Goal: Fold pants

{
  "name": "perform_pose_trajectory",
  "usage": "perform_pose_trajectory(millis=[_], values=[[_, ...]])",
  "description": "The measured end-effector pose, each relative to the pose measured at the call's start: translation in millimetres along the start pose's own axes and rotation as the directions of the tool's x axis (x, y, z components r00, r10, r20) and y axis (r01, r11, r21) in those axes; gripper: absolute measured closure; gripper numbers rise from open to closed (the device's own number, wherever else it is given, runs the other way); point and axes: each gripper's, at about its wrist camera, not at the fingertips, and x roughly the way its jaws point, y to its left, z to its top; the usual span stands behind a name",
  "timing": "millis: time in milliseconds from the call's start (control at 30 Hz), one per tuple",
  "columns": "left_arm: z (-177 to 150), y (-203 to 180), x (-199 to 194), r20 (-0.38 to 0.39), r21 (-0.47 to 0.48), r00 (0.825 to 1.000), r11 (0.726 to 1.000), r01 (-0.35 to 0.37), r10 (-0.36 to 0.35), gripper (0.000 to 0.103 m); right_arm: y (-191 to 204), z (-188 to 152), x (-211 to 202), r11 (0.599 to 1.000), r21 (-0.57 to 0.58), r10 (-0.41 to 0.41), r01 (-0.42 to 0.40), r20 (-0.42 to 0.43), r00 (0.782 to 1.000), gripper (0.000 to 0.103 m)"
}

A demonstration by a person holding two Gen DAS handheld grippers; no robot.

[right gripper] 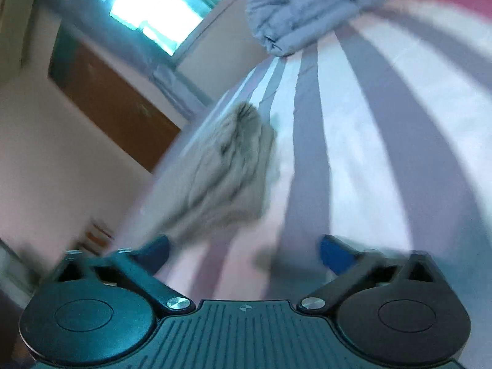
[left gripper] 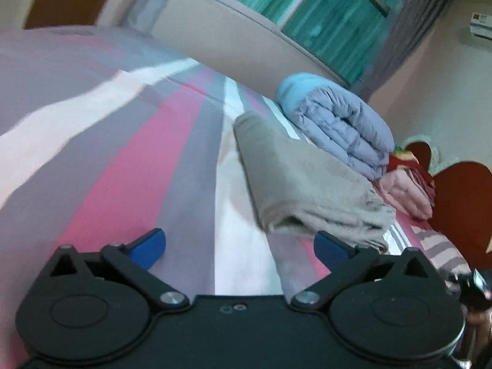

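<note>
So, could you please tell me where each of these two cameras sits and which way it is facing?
Left wrist: sits on the left gripper, low over the striped bed sheet, facing the folded grey pants, a blue-grey quilt and the window; its blue fingers show, spread apart.
Right wrist: sits on the right gripper, tilted, looking across the sheet at the blurred pants; open fingers show.
Shared: sheet, pants, quilt, window.

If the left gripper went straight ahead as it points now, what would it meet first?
Probably the striped bed sheet: the open left gripper aims at bare sheet. The folded grey pants lie just right of that line.
</note>
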Motion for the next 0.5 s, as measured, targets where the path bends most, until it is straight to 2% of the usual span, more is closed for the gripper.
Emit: perform_pose_trajectory(millis=[67,100,167,233,300,367,400,433,500], values=[[-10.5,-5.7,-22.9,0.039,0.014,0.998,0.999,-0.049,0.048,0.006,16.7,-24.7,-28.6,0.989,-0.105,-0.101,0.108,0.063,0.993,0.0],[-15.0,-9.9,-34.3,0.085,0.016,0.992,0.996,-0.091,0.089,0.006,26.4,-36.8,-41.8,0.968,-0.157,-0.178,0.196,0.119,0.977,0.0],[-24.6,-6.8,-63.9,0.168,-0.006,0.976,0.99,-0.138,0.137,0.006,29.2,-56.8,-72.1,0.914,-0.202,-0.305,0.352,0.232,0.924,0.0],[-32.3,-6.0,-84.9,0.221,-0.02,0.962,0.987,-0.162,0.162,0.006,25.3,-71.2,-104.2,0.843,-0.219,-0.414,0.492,0.319,0.852,0.0],[-39.4,-7.8,-101.0,0.235,-0.009,0.955,0.983,-0.183,0.18,0.006,17.7,-83.0,-137.2,0.798,-0.189,-0.479,0.572,0.376,0.793,0.0],[-45.5,-13.4,-114.7,0.229,0.019,0.953,0.978,-0.208,0.198,0.006,18.9,-88.9,-163.9,0.773,-0.158,-0.509,0.614,0.424,0.749,0.0],[-47.7,-17.1,-122.7,0.215,0.035,0.958,0.978,-0.203,0.191,0.006,21.3,-93.4,-180.1,0.758,-0.144,-0.52,0.636,0.454,0.723,0.0],[-49.7,-22.1,-130.1,0.213,0.053,0.959,0.978,-0.202,0.186,0.006,24.9,-97.5,-194.2,0.754,-0.119,-0.53,0.646,0.471,0.706,0.0],[-55.4,-39.3,-145.1,0.212,0.1,0.961,0.975,-0.2,0.176,0.006,34.5,-110.6,-226.9,0.782,-0.091,-0.501,0.616,0.496,0.709,0.0]])
